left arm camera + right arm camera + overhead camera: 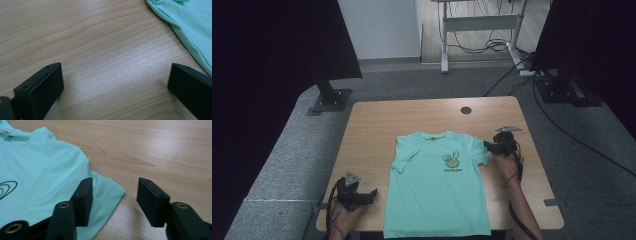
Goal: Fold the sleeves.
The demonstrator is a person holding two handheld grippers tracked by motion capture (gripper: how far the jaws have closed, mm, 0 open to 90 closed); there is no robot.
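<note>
A mint T-shirt lies flat mid-frame on the surface. The right tool, forearm angled up from lower right, straddles its sleeve hem, half-open. The left tool gapes empty at lower left.

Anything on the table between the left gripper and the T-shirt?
No: between the left gripper and the T-shirt there's just bare wooden table, as the high view and left gripper view show.
</note>
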